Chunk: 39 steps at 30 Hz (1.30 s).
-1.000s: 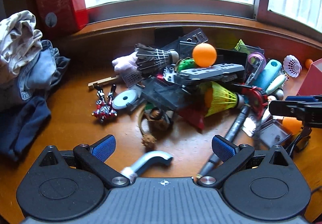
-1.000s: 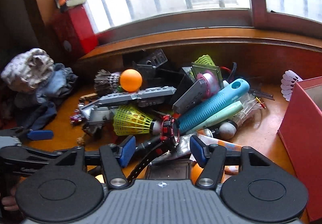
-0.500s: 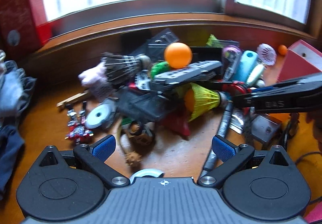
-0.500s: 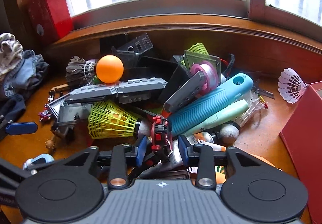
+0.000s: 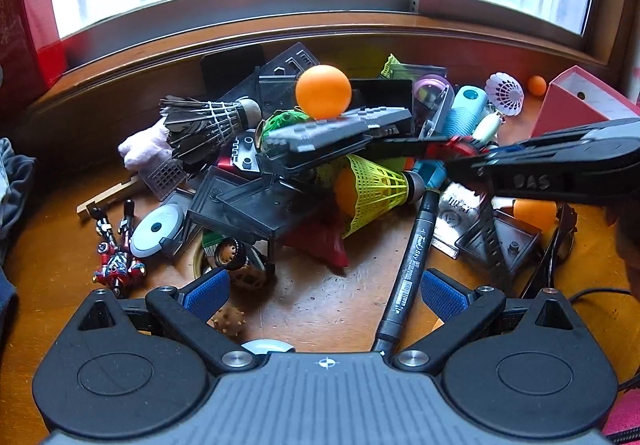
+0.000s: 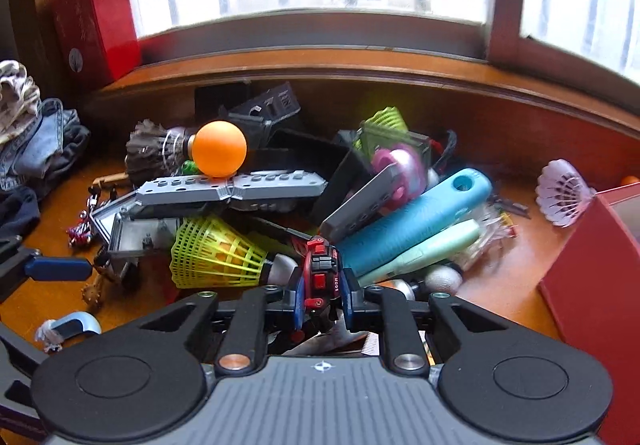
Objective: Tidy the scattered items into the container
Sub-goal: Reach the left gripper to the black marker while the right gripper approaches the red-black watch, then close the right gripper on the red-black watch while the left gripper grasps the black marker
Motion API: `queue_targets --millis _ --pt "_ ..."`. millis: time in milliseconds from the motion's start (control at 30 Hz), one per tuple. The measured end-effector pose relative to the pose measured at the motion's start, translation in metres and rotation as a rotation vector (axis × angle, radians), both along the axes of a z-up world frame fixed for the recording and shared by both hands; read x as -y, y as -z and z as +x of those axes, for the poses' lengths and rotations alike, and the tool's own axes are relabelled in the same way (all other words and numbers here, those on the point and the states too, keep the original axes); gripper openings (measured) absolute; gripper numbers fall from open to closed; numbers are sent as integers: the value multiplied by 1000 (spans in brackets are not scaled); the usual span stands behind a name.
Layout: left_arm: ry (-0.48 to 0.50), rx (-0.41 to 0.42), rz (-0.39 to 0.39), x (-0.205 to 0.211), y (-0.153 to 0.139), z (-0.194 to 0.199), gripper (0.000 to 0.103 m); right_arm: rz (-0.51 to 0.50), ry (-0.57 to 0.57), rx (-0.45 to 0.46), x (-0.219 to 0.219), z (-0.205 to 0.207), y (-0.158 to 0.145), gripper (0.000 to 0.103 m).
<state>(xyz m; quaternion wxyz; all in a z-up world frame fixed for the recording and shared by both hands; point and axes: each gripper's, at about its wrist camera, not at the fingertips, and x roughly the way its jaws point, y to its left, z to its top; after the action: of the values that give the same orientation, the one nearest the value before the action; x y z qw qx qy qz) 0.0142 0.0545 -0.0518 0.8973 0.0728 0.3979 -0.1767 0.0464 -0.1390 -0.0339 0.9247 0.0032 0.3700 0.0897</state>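
A red watch, lying at the pile's near edge, is sitting clamped in the right gripper; lifting straight up should spare the yellow shuttlecock beside it. The left gripper is hovering wide apart, empty. The red box is waiting at right.

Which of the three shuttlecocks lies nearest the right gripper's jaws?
The yellow-green mesh shuttlecock, just left of the right gripper. The dark feathered shuttlecock sits further back; the white shuttlecock is by the red box.
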Motion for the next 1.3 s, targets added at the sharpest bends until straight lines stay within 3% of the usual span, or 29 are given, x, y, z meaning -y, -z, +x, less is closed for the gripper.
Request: queue_targets --millis 367,533,633,667,700,800,900,1000,1167,1233,1267,1300 --pt "-16 4 35 5 -1 -3 103 -27 80 80 19 -18 -19 20" --pt "-3 -13 11 7 -4 0 101 -13 82 86 26 -26 -23 20" --pt "56 -6 23 20 -5 2 93 4 89 90 30 -35 -25 20" --pt "74 3 35 26 -5 2 85 20 91 95 33 -38 -26 20" --pt "92 10 45 33 -5 2 71 36 93 101 36 -41 -27 20" --pt "125 -12 62 48 0 7 49 80 99 118 47 -48 -31 20" --pt "137 -47 62 59 6 12 42 117 104 117 59 -52 -32 20" --pt "132 -65 50 63 9 16 42 176 104 121 71 -54 -33 20" --pt "113 -70 43 67 9 22 42 192 115 126 84 -55 -33 20" --pt "106 -66 36 69 10 24 35 203 117 128 90 -54 -33 20" --pt "101 -64 32 69 9 24 23 204 118 128 92 -53 -33 20" --pt "96 -61 28 69 9 25 22 206 119 127 94 -52 -32 20"
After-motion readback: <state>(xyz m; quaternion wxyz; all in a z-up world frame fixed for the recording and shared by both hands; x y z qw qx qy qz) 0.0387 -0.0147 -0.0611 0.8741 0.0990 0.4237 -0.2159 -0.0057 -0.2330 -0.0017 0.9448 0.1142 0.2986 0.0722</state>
